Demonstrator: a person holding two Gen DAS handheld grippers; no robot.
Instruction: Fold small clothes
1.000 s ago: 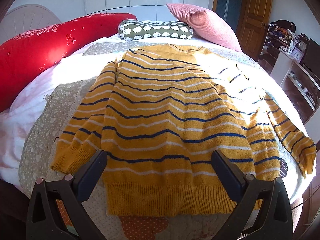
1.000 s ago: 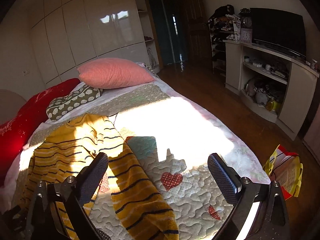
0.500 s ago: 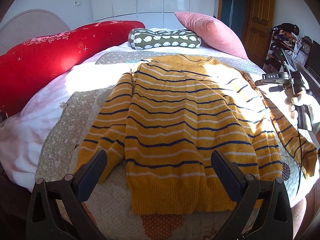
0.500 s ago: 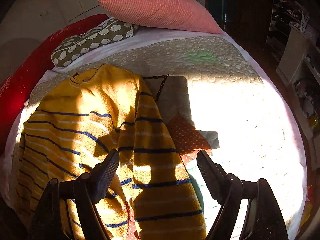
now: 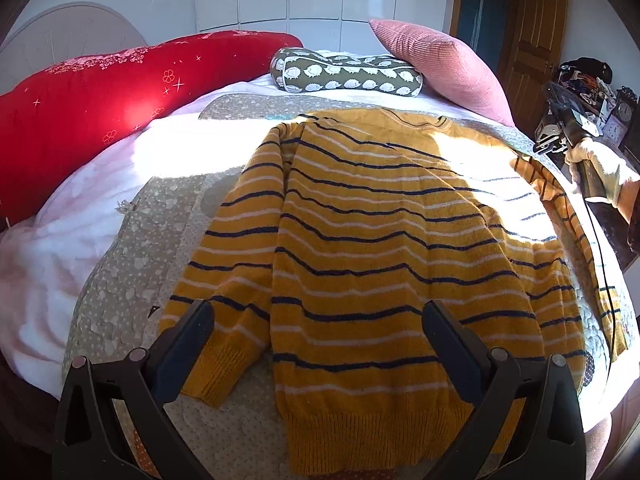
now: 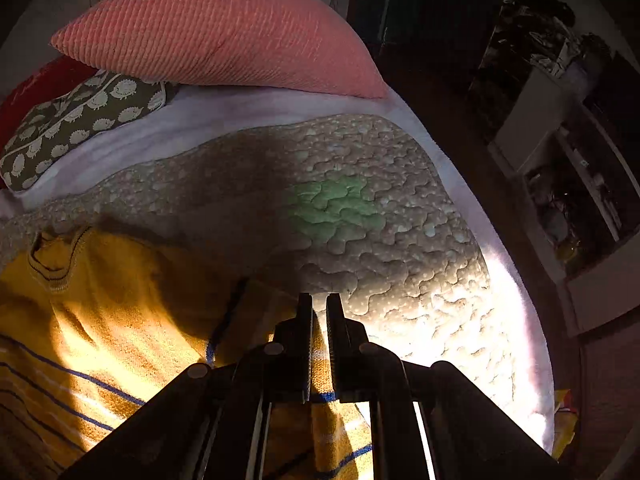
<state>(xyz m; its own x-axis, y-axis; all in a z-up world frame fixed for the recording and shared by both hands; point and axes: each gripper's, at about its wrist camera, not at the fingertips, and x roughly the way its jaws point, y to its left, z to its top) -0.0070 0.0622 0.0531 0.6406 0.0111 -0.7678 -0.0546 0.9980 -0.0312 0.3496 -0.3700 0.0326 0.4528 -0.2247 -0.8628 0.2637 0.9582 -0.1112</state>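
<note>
The yellow striped sweater (image 5: 384, 248) lies spread flat on the quilted bed (image 5: 132, 280), filling the middle and lower part of the left wrist view, hem towards the bottom edge and neckline towards the pillows at the top. The left claw (image 5: 318, 344) stands wide, its two fingers at the lower left and lower right of the frame, hovering over the hem and one cuff with nothing between them.

The right claw (image 6: 319, 344) has just been closing, and its jaws now stand narrow at the bottom centre of its own view, pinching the sweater's sleeve (image 6: 320, 364) close to the shoulder; how much cloth sits between the pads is hard to judge in the deep shadow. In the left wrist view that claw appears at the right edge, held by a gloved hand (image 5: 600, 168).
</note>
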